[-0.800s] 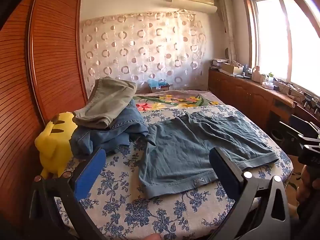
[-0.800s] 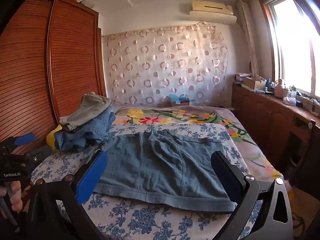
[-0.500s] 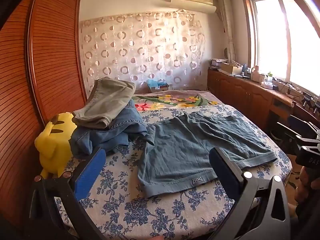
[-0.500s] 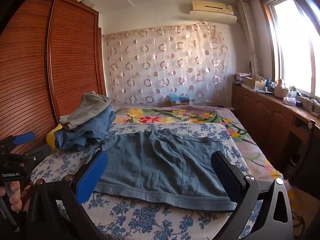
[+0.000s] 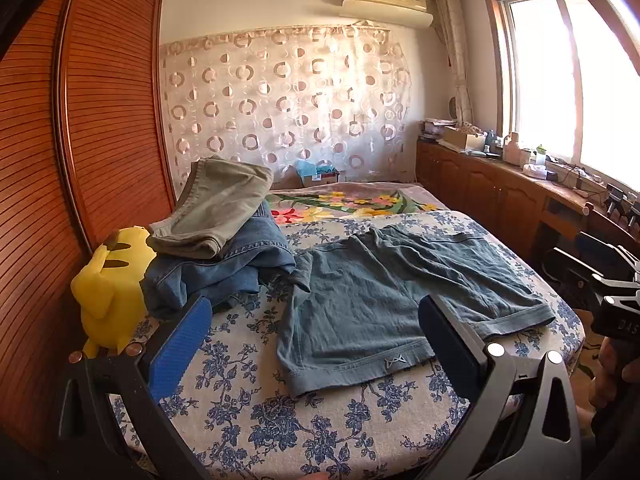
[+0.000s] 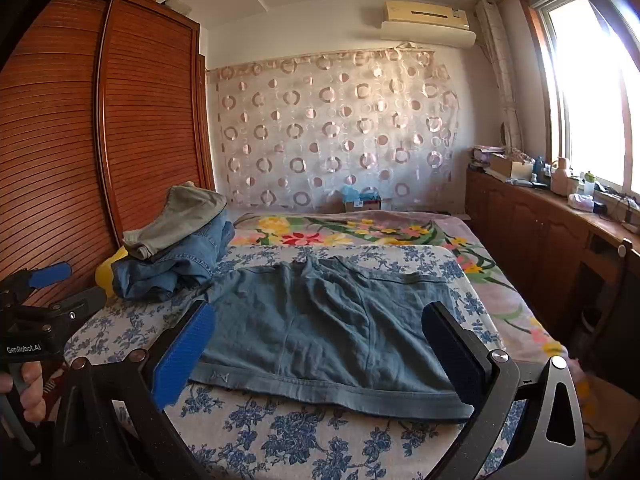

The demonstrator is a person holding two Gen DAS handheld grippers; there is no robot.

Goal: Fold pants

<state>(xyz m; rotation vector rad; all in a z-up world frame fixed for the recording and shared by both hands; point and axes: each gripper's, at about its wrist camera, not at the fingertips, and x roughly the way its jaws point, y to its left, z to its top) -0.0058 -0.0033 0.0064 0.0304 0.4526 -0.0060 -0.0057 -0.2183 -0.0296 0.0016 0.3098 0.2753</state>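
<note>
A pair of blue-grey shorts (image 5: 384, 296) lies spread flat on the blue-flowered bedsheet (image 5: 280, 412), waistband toward me. It also shows in the right wrist view (image 6: 332, 328). My left gripper (image 5: 316, 344) is open and empty, held above the near left corner of the shorts. My right gripper (image 6: 320, 348) is open and empty, held above the waistband near the bed's front edge. Each gripper shows at the edge of the other's view: the right gripper (image 5: 600, 292) and the left gripper (image 6: 36, 312).
A pile of folded clothes, grey trousers (image 5: 216, 208) on blue jeans (image 5: 224, 268), sits at the bed's left beside a yellow plush toy (image 5: 108, 292). A slatted wooden wardrobe (image 5: 60, 168) stands left. Wooden cabinets (image 5: 500, 196) with clutter run under the window at right.
Both grippers have drifted slightly; the views shift a little. The shorts have not moved and both grippers stay open.
</note>
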